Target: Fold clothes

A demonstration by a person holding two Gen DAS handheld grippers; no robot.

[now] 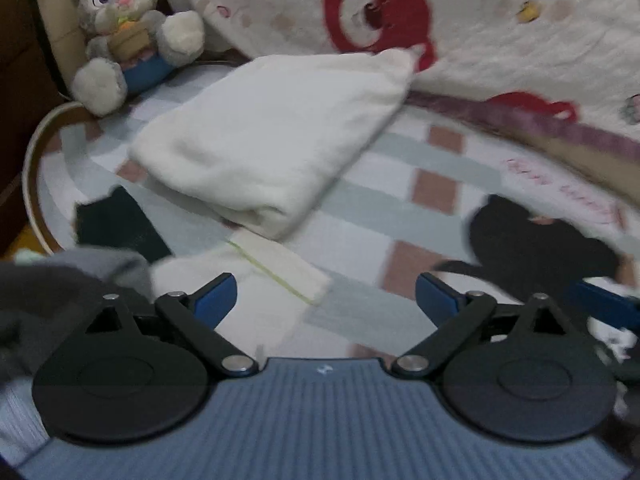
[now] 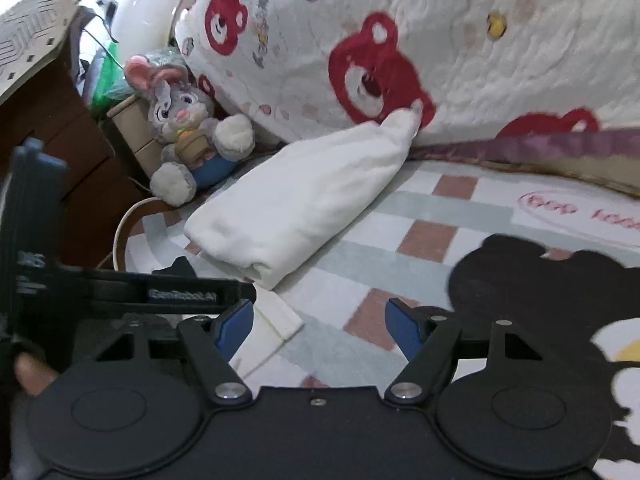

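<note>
Checkered bedsheet (image 2: 472, 208) carries pink lettering I can't read. My left gripper (image 1: 326, 294) and right gripper (image 2: 320, 322) both gape, empty; "GenRobot.AI" marks the left one. Folded white garment (image 2: 296, 196) lies ahead.

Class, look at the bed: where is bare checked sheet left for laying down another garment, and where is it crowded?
Bare checked sheet lies between the folded white garment, the black garment and the bear quilt. It is crowded at the near left, by the small white cloth.
</note>
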